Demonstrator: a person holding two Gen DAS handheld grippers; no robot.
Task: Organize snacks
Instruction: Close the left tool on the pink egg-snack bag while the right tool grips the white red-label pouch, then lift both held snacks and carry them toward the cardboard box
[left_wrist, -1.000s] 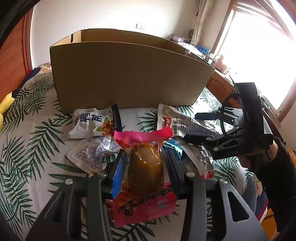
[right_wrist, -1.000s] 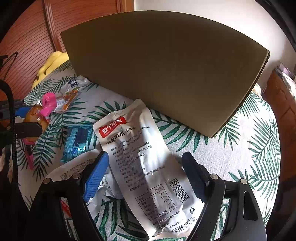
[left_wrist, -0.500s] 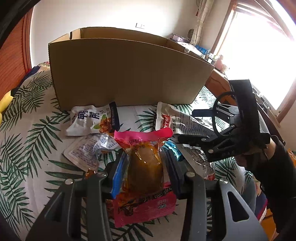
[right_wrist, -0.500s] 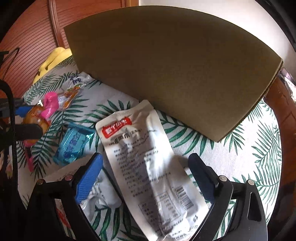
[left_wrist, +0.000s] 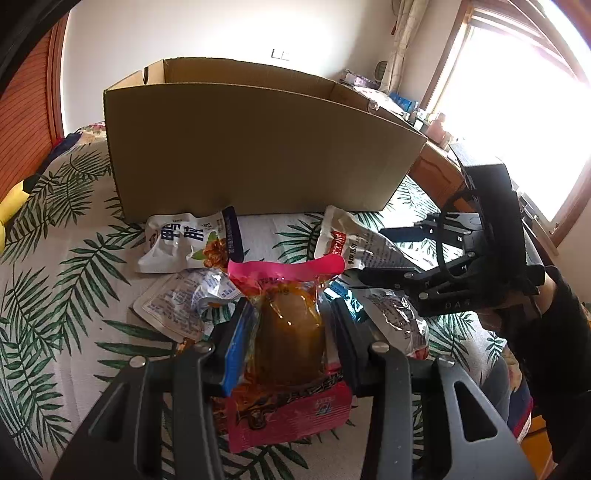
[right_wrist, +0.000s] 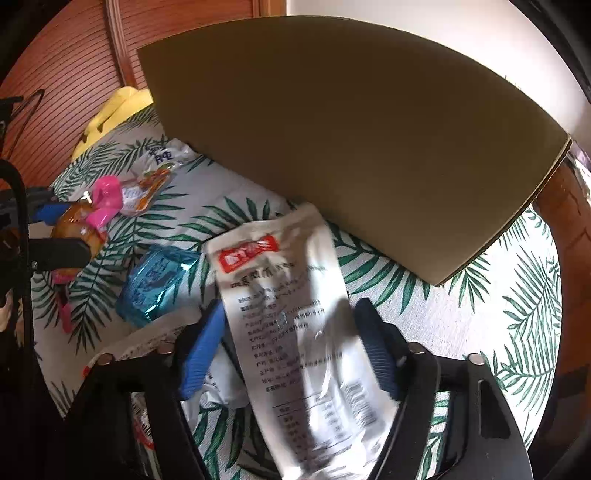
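Observation:
My left gripper (left_wrist: 288, 325) is shut on a clear snack pouch with a pink top (left_wrist: 288, 332) that has an orange-brown piece inside; it is held just above the bedspread. My right gripper (right_wrist: 290, 343) points down over a long white pouch with a red label (right_wrist: 284, 325). Its jaws are closing, and the pouch lies flat between the blue pads (right_wrist: 207, 343), which stand at its edges without squeezing it. The left wrist view shows that right gripper (left_wrist: 384, 254) from the side, over the same white pouch (left_wrist: 351, 243). A large open cardboard box (left_wrist: 258, 147) stands right behind the snacks.
Loose on the palm-leaf bedspread (left_wrist: 55, 295) lie a white pouch with blue characters (left_wrist: 184, 243), a clear-and-white pouch (left_wrist: 173, 306) and a blue packet (right_wrist: 155, 284). A yellow cushion (right_wrist: 110, 110) sits at the left. A wooden desk (left_wrist: 436, 173) and a person's dark sleeve (left_wrist: 554, 332) are at the right.
The right gripper's jaws spread wider, then narrowed in around the white pouch. The left gripper and its pink-topped pouch have stayed put.

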